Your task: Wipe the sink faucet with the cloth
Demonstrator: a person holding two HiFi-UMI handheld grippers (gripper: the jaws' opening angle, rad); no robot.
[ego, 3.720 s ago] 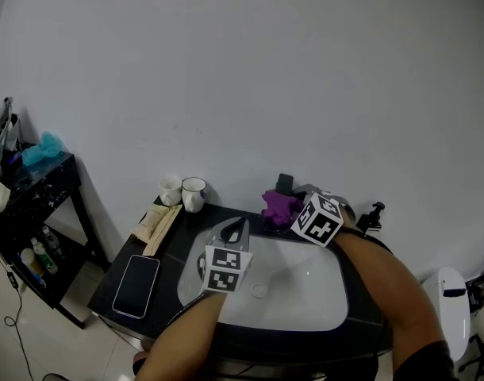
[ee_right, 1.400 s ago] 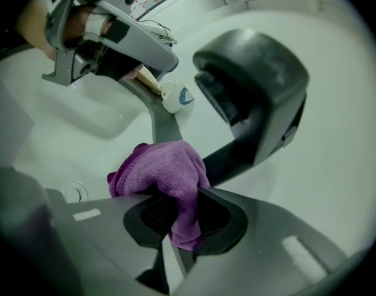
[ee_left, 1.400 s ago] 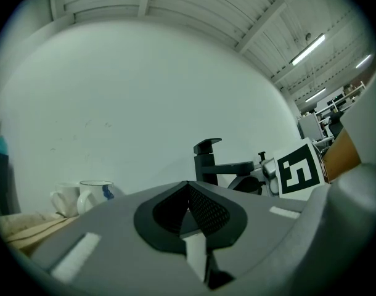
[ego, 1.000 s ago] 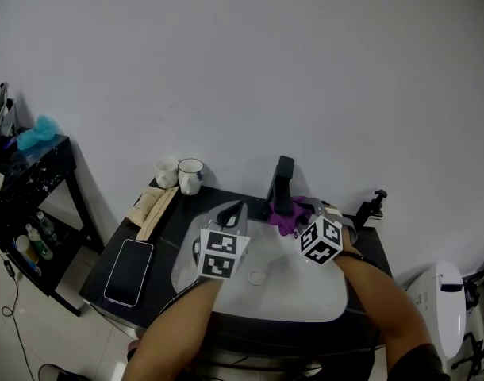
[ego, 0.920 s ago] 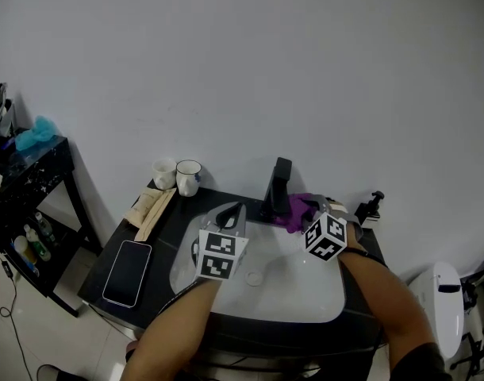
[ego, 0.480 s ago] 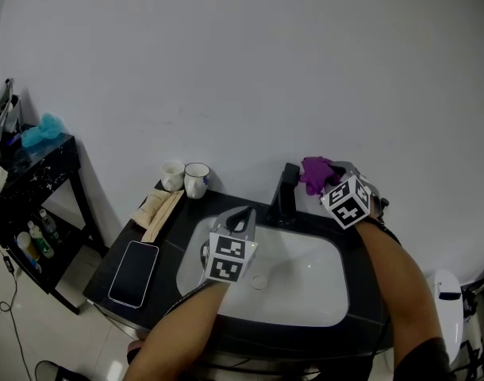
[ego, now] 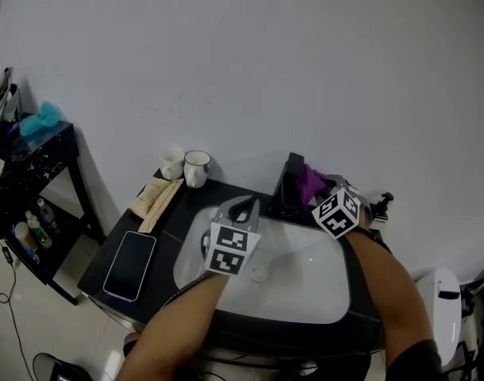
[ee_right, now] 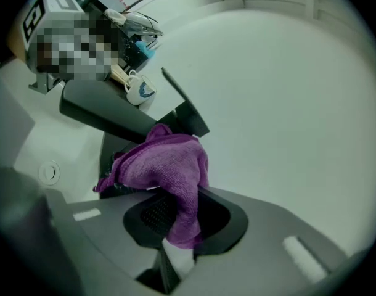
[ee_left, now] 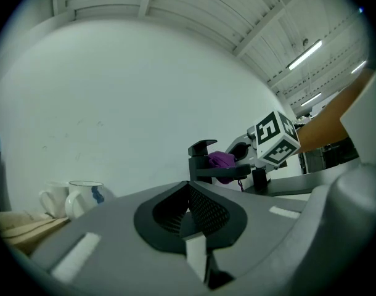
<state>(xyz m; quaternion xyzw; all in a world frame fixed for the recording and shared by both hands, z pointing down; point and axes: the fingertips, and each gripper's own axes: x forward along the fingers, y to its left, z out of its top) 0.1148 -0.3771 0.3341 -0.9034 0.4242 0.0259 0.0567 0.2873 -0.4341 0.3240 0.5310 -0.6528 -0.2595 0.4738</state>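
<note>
A black faucet [ego: 287, 182] stands at the back rim of a white sink [ego: 305, 292]. My right gripper [ego: 317, 190] is shut on a purple cloth [ego: 311, 180] and presses it against the faucet's right side, behind the spout [ee_right: 108, 117]. In the right gripper view the cloth [ee_right: 166, 168] drapes out of the jaws onto the faucet body [ee_right: 187, 119]. My left gripper [ego: 243, 210] hovers over the basin's left part, shut with nothing in it. From the left gripper view the faucet [ee_left: 203, 162] and cloth [ee_left: 222, 159] show ahead, with the right gripper's marker cube [ee_left: 273, 138] beside them.
Two white mugs [ego: 186, 166] stand at the back left of the black counter [ego: 174, 228]. A folded beige cloth [ego: 155, 199] and a phone [ego: 130, 254] lie left of the basin. A black side table [ego: 28, 165] with bottles is at far left. A small black fitting [ego: 381, 205] stands right of the faucet.
My right gripper has come down with the purple cloth from above the faucet's top to its right side. Earlier the cloth was at the base, and before that left of it. The left gripper has barely moved.
</note>
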